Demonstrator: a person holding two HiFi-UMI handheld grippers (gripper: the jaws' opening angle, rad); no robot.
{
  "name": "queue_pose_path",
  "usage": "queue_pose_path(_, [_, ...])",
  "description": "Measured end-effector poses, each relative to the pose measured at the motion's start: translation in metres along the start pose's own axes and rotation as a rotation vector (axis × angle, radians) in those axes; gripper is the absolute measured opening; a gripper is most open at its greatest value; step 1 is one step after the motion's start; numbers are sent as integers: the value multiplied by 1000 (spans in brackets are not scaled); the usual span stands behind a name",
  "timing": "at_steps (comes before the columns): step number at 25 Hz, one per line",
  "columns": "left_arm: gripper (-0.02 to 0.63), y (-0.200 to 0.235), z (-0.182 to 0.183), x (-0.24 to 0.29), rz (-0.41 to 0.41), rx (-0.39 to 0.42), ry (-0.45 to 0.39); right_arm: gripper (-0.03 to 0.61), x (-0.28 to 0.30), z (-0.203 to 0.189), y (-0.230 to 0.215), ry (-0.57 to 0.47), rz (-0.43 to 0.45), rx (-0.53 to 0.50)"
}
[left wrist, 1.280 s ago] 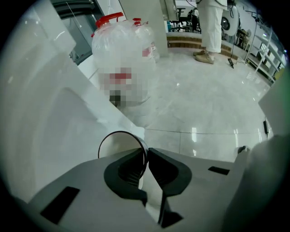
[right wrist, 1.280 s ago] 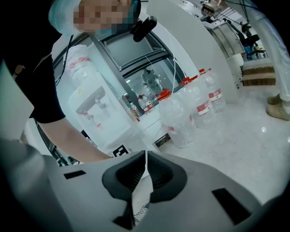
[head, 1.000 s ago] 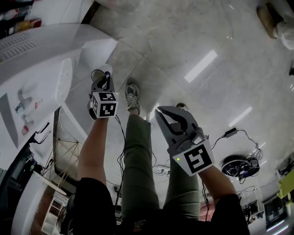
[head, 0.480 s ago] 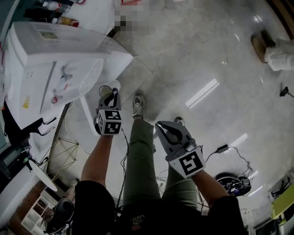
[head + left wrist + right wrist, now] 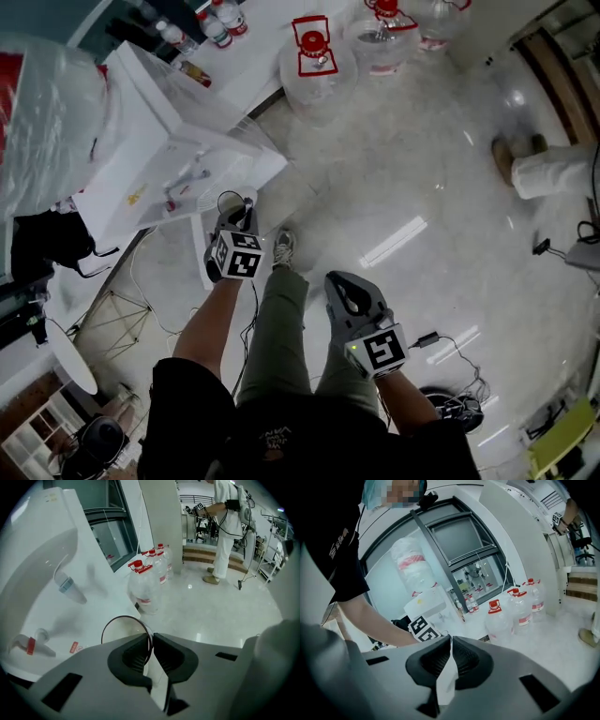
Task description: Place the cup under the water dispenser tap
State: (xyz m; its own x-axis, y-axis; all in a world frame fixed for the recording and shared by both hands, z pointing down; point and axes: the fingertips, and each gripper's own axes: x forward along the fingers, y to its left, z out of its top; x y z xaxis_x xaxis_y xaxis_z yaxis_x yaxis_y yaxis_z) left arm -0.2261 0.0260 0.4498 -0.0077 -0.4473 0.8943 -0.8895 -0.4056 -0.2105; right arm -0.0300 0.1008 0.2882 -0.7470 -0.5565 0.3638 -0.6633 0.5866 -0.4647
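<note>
Left gripper (image 5: 151,637) first: its fingers (image 5: 133,654) are pinched on the wall of the clear cup (image 5: 124,631), one inside the rim and one outside. So the cup is properly in hand, riding just past the tips. The right gripper (image 5: 450,640) has its fingers (image 5: 466,660) squeezed together on nothing, basically just tagging along.

What's changed in the last second: both grippers have come up a good way, and the cup came up with the left one. In the head view the water dispenser (image 5: 159,141) used to sit off at the left edge with the cup hanging low beside it. Now the dispenser's front is right next to the cup, with the blue tap (image 5: 66,584) and red tap (image 5: 29,645) in plain sight from the left gripper view.

For the task, I'd say the lift is mostly done but the placing isn't. Both taps are still off to the cup's left and clear of it, nothing is under a spout yet. My guess is it now needs a sideways slide in under one of them. The big water bottles (image 5: 146,585) on the floor behind are well out of the way.
</note>
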Motion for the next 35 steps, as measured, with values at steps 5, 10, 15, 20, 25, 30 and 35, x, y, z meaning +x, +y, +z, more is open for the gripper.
queue_pose_path(5, [51, 25, 1, 8, 1, -18, 23, 44, 19, 28, 20, 30, -2, -14])
queue_pose_path(10, [51, 45, -8, 26, -9, 23, 55, 44, 39, 35, 32, 30, -21, -8])
queue_pose_path(15, [51, 61, -5, 37, -16, 65, 70, 44, 49, 42, 37, 31, -49, 0])
queue_pose_path(20, [51, 72, 1, 50, -25, 100, 73, 44, 57, 35, 35, 60, -79, 22])
queue_pose_path(25, [52, 75, 1, 58, -25, 138, 79, 44, 67, 35, 41, 61, -70, 24])
queue_pose_path(30, [51, 73, 4, 64, 1, 127, 78, 44, 71, 37, 44, 76, -57, 16])
queue_pose_path(35, [52, 69, 7, 69, 26, 126, 73, 44, 71, 35, 44, 54, -68, 12])
